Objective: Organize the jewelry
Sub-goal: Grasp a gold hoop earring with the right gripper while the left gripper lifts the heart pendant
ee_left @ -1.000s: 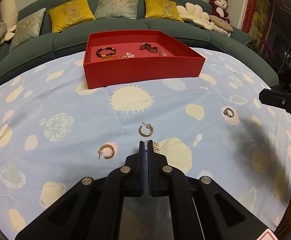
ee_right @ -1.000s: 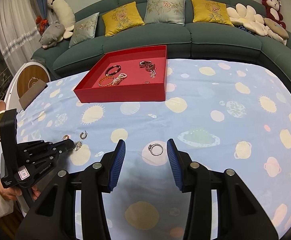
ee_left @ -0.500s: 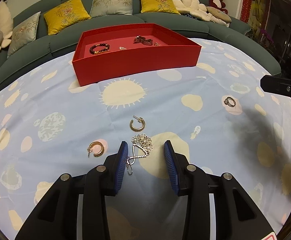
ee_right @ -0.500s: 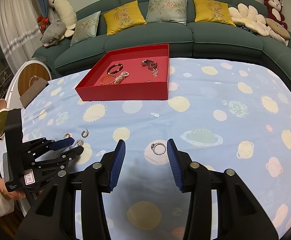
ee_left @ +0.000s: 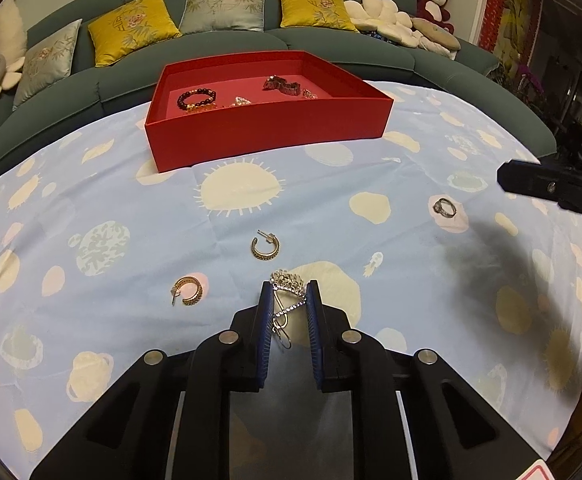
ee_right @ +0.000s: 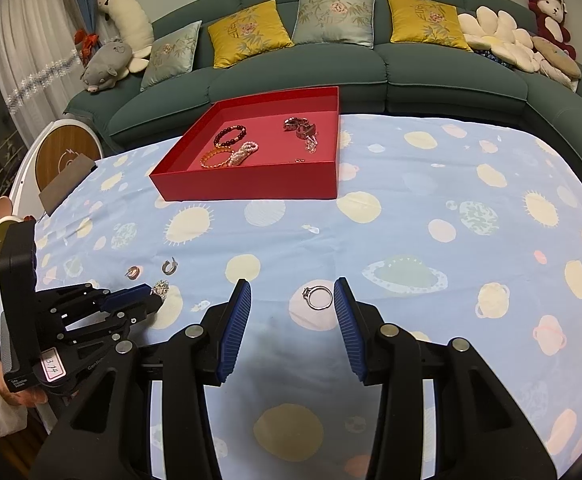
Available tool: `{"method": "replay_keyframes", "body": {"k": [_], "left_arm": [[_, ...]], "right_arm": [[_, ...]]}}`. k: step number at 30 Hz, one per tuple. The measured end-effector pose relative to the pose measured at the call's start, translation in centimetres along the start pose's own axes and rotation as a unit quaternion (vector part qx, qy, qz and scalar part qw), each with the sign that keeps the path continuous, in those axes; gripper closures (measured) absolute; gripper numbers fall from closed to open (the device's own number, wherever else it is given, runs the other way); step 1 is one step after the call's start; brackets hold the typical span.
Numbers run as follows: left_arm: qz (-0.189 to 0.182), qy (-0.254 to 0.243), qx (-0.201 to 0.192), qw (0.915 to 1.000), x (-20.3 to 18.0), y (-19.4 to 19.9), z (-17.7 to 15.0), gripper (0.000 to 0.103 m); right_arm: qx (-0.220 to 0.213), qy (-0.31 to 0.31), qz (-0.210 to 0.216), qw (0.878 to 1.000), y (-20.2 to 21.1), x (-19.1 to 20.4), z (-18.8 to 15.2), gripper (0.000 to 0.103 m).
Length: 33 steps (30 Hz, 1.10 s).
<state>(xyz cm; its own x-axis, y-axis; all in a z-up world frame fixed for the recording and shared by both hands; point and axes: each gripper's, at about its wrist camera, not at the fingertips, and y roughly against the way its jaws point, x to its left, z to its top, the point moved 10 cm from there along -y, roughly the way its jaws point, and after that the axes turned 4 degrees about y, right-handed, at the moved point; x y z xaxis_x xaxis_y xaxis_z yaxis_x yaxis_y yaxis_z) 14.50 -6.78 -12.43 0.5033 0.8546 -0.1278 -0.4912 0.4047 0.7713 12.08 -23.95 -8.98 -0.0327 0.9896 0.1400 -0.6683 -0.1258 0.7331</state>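
Observation:
My left gripper (ee_left: pixel 289 292) is closing on a silver flower drop earring (ee_left: pixel 287 282) that lies on the cloth, and its blue pads touch the flower head on both sides. Two gold hoop earrings (ee_left: pixel 265 245) (ee_left: pixel 189 290) lie just beyond and to the left. My right gripper (ee_right: pixel 293 292) stands open over a silver ring (ee_right: pixel 318 297), which lies on the cloth close to the right fingertip. The red box (ee_left: pixel 267 136) at the far side holds bracelets and other pieces. The right wrist view shows the left gripper (ee_right: pixel 147 298) low at the left.
A blue cloth with sun and planet prints (ee_right: pixel 411 208) covers the table. Behind it runs a green sofa (ee_right: pixel 331 68) with cushions and plush toys. A person's hand (ee_right: pixel 23 396) holds the left gripper's handle at the table's left edge.
The left gripper was shut beside the silver earring, then opened around it, and has now narrowed onto it. The right gripper and the ring have not moved.

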Motion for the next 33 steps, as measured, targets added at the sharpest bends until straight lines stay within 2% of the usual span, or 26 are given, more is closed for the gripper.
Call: {"method": "replay_keyframes", "body": {"k": [6,12,24,33], "left_arm": [[-0.010,0.039,-0.024,0.9989,1.3,3.5,1.6,0.090],[-0.003,0.063,-0.040,0.9972,3.2,6.1,2.6,0.090],[0.022,0.085,-0.041,0.9953,7.0,7.4,1.2,0.089],[0.032,0.090,-0.040,0.9946,9.0,8.1,0.1,0.089]], "right_arm": [[0.024,0.006,-0.002,1.000,-1.5,0.2,-0.9,0.061],[0.035,0.006,-0.002,0.999,-2.8,0.9,-1.2,0.061],[0.045,0.072,0.048,0.995,-5.4,8.9,-0.6,0.061],[0.057,0.105,0.057,0.991,-9.0,13.0,0.2,0.062]]}}
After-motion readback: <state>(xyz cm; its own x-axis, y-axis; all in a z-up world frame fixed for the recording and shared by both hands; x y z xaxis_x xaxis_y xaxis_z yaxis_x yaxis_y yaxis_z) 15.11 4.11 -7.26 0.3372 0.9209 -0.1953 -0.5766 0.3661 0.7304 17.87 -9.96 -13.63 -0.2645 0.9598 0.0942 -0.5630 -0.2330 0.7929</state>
